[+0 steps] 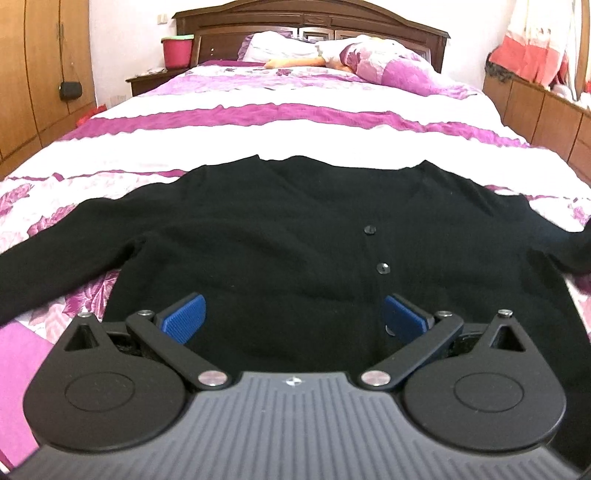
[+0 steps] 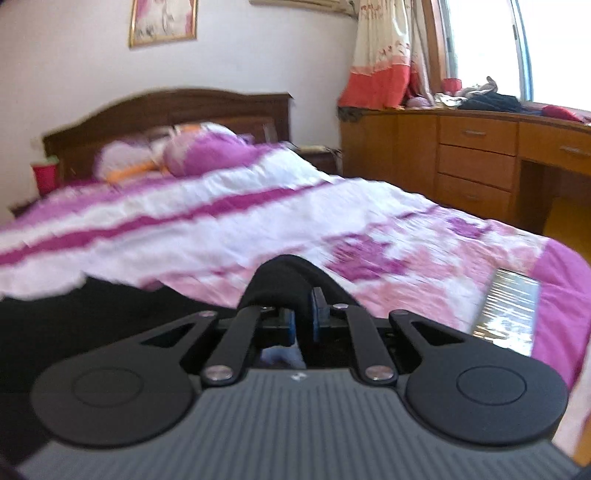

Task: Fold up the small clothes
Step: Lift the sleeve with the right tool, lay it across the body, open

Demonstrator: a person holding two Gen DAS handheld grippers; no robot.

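Black knit: a cardigan lies flat and face up on the bed, neckline toward 12 o'clock, 2 buttons visible on the placket right of centre. Left wrist view, left to right: 1 sleeve runs out toward 9 o'clock over the purple-and-white cover; the left gripper hangs above the lower body of the garment with its blue pads wide apart and nothing between them; the other sleeve leaves the frame toward 3 o'clock. A red bucket stands at 11 o'clock beside the headboard, pillows at 12 o'clock. Right wrist view, left to right, blurred: the cardigan's dark body fills 8 o'clock; the right gripper has its pads drawn together, clamped on a raised fold of black cloth that humps over the fingertips; a shiny flat object lies on the cover at 3 o'clock; wooden drawers stand at 2 o'clock under a curtain.
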